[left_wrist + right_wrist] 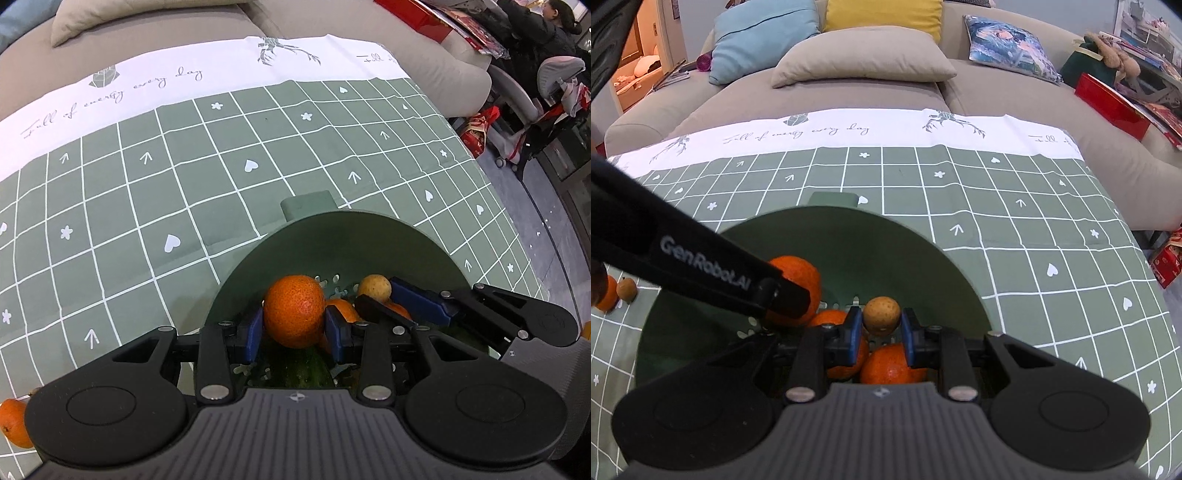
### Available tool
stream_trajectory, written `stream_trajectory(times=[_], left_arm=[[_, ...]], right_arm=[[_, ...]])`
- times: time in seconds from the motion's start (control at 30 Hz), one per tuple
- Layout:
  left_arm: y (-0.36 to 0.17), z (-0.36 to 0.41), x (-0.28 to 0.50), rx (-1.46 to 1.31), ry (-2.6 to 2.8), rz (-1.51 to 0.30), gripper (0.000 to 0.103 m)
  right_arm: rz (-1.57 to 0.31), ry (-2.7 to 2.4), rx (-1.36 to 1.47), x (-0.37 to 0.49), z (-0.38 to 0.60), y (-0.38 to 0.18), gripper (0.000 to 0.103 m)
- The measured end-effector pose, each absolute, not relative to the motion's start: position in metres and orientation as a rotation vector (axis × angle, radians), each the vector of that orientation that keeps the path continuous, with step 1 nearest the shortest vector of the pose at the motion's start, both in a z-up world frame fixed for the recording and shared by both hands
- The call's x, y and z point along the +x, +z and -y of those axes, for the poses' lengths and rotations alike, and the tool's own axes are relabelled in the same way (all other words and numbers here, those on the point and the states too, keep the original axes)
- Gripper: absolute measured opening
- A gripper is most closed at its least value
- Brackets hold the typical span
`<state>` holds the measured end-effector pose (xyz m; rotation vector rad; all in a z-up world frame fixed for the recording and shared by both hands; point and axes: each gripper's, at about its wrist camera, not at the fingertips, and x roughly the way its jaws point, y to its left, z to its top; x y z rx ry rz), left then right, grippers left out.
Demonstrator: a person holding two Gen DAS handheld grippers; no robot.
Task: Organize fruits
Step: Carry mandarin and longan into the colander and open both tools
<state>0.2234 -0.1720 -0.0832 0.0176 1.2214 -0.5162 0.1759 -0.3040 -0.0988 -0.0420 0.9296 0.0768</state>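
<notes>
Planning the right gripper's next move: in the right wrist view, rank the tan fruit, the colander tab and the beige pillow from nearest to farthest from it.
1. Tan fruit: between the right gripper's pads.
2. Colander tab: far rim, ahead.
3. Beige pillow: on the sofa, beyond the tablecloth.

Oranges (886, 367) lie in the bowl (886, 243) on the table (1034, 221); two fruits (626, 290) sit left of it, a sofa (849, 88) behind.
</notes>
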Motion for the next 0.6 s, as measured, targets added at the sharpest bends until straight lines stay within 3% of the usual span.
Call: stream_trajectory(times=[0.5, 0.6], left_arm=[[-0.068, 0.165, 0.222, -0.006, -0.530, -1.202, 0.049], [-0.057, 0.161, 0.215, -0.006, -0.537, -1.179, 0.049]], right_arm=[[-0.921, 0.061, -0.068, 0.170, 0.297, -0.090, 0.020], [-0.927, 0.062, -0.074, 0.168, 0.294, -0.083, 0.026]])
